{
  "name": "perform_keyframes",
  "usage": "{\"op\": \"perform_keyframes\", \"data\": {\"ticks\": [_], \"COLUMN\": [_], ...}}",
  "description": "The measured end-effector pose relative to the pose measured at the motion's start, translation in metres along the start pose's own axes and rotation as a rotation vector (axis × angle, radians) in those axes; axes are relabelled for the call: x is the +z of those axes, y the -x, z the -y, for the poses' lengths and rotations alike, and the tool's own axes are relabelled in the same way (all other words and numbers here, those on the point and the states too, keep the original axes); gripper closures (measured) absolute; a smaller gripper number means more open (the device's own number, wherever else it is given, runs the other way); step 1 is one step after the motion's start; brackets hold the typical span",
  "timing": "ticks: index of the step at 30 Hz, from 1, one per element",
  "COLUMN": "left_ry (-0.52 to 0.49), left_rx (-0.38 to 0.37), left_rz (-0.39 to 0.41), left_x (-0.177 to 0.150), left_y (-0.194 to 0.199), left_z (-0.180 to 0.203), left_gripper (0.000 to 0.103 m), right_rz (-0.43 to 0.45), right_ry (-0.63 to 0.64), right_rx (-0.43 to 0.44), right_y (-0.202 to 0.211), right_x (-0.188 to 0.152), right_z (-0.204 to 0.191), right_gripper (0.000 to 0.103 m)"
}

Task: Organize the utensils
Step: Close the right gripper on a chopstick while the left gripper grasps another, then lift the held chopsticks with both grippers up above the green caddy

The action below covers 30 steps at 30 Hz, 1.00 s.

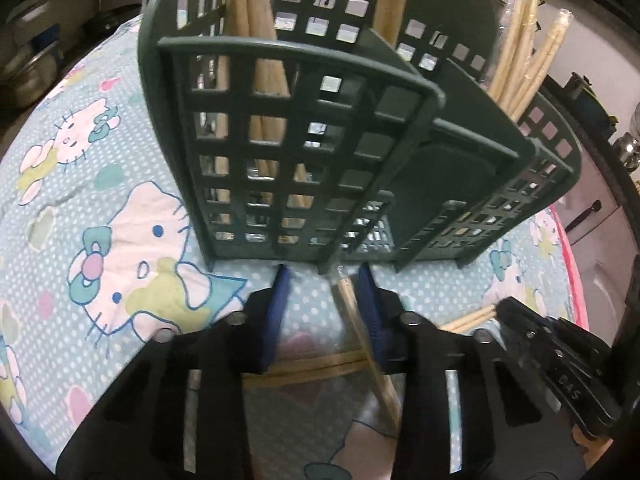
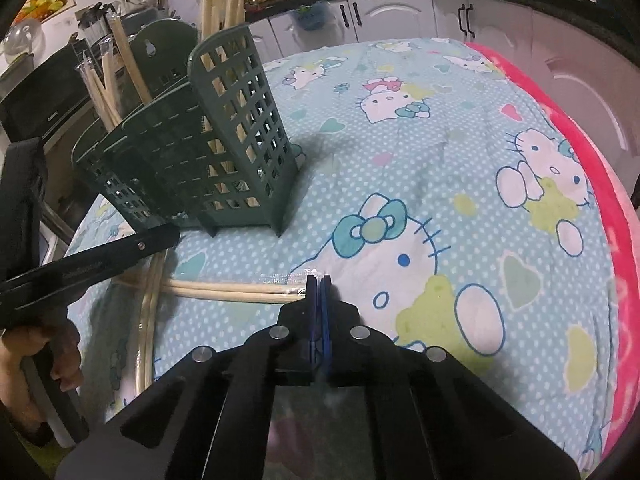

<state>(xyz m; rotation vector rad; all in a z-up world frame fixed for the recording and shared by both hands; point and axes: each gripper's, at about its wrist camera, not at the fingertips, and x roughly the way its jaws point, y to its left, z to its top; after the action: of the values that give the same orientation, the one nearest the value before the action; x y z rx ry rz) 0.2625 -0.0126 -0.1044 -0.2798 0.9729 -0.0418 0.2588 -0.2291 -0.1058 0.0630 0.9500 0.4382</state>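
Note:
A dark green slotted utensil holder point(image 1: 312, 140) stands on the Hello Kitty cloth, with several wrapped wooden chopsticks upright in its compartments point(image 1: 260, 60). It also shows in the right wrist view point(image 2: 224, 140). My left gripper point(image 1: 324, 280) is open just in front of the holder's base, with a wrapped chopstick pair point(image 1: 356, 320) lying between its fingers. My right gripper point(image 2: 319, 280) is shut on the wrapper end of another chopstick pair point(image 2: 232, 290) lying flat on the cloth. A third pair point(image 2: 150, 320) lies crossed beneath it.
The table is covered by a light blue Hello Kitty cloth point(image 2: 440, 160) with a pink blanket edge point(image 2: 592, 160) at the right. Kitchen cabinets point(image 2: 400, 16) and counter clutter stand behind. The left gripper's body point(image 2: 80, 264) reaches in from the left.

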Motion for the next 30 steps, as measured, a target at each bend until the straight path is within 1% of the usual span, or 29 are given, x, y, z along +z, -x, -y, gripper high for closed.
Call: {"op": "perform_keyframes", "data": {"ticks": [3, 5, 9, 12, 18, 23, 27, 30], "left_ry": [0.004, 0.01, 0.04, 0.045, 0.027, -0.005, -0.036, -0.056], "left_rx": [-0.017, -0.035, -0.101, -0.139, -0.209, -0.242, -0.264, -0.285], "left_rz": [-0.006, -0.011, -0.013, 0.01, 0.094, 0.183, 0.247, 0.281], "left_x": [0.002, 0.002, 0.001, 0.001, 0.009, 0.017, 0.022, 0.025], "left_y": [0.004, 0.007, 0.018, 0.035, 0.084, 0.121, 0.145, 0.163], "left_z": [-0.008, -0.009, -0.019, -0.021, -0.021, -0.013, -0.003, 0.002], "left_gripper": [0.088, 0.1, 0.1, 0.1, 0.1, 0.1, 0.1, 0.1], "right_rz": [0.006, 0.012, 0.04, 0.074, 0.174, 0.251, 0.292, 0.323], "right_ry": [0.011, 0.017, 0.037, 0.049, 0.089, 0.149, 0.188, 0.219], "right_rx": [-0.011, -0.018, -0.029, -0.03, -0.018, 0.011, 0.028, 0.036], "right_y": [0.006, 0.011, 0.025, 0.042, 0.085, 0.117, 0.137, 0.149], "right_x": [-0.004, -0.006, -0.009, -0.007, 0.001, 0.01, 0.013, 0.017], "right_z": [-0.004, -0.007, -0.011, -0.015, -0.032, -0.056, -0.076, -0.089], "right_gripper": [0.101, 0.101, 0.101, 0.102, 0.102, 0.102, 0.102, 0.102]}}
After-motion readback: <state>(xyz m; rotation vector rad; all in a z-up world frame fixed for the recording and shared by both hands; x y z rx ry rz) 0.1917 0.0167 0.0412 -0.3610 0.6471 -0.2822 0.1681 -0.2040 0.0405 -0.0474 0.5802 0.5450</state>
